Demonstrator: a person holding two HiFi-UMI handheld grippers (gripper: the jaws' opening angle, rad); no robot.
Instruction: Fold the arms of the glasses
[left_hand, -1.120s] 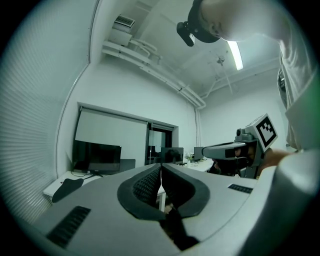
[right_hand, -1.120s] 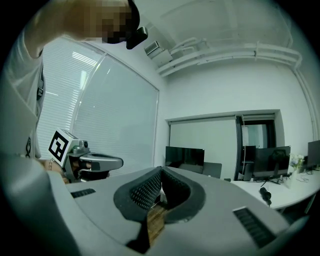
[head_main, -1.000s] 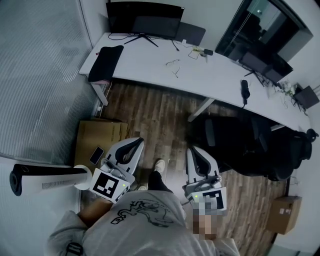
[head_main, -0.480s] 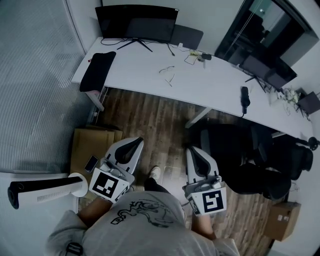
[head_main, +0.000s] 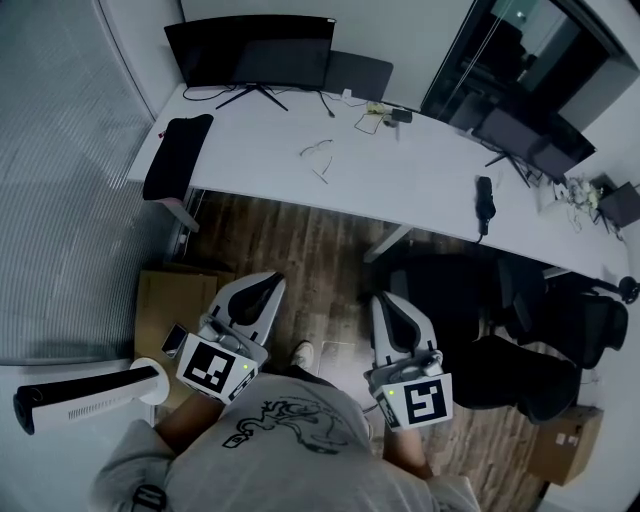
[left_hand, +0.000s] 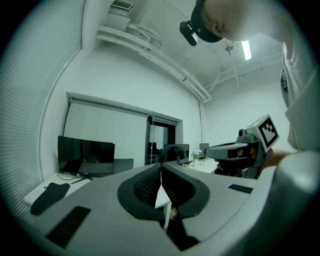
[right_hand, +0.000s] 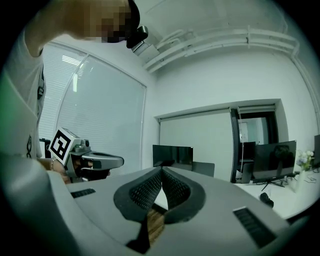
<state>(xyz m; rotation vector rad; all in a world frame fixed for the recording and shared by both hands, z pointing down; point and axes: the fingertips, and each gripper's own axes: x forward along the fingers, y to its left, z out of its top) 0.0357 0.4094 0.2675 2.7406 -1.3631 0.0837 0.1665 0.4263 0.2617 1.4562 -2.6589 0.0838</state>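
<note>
Both grippers were low in the frame of the head view, held out level over the wood floor (head_main: 300, 225) and well apart from the desk. The left gripper (head_main: 262, 284) sat at lower left, its jaws pressed together at the tips with nothing between them; its own view showed the dark pads meeting in a thin line. The right gripper (head_main: 388, 300) sat at lower centre-right, jaws likewise pressed together and empty. Each carried its marker cube near the person's grey shirt (head_main: 290, 450) at the bottom edge.

The glasses (head_main: 317, 154) lay up in the top centre of the frame, on the white desk (head_main: 430, 185), arms spread out, touched by neither gripper. Behind them, at the top, stood a dark monitor (head_main: 250, 50). A black cloth (head_main: 177, 157) draped over the desk's left end. Further right on the desktop lay a small black device (head_main: 484, 200), and a second monitor (head_main: 530, 140) stood at the upper right.

Black office chairs (head_main: 520, 335) crowded the right side below the desk. A cardboard box (head_main: 165, 298) rested on the floor at left, another cardboard carton (head_main: 560, 445) at lower right, and a white-and-black cylinder (head_main: 85, 395) lay at the lower left edge.
</note>
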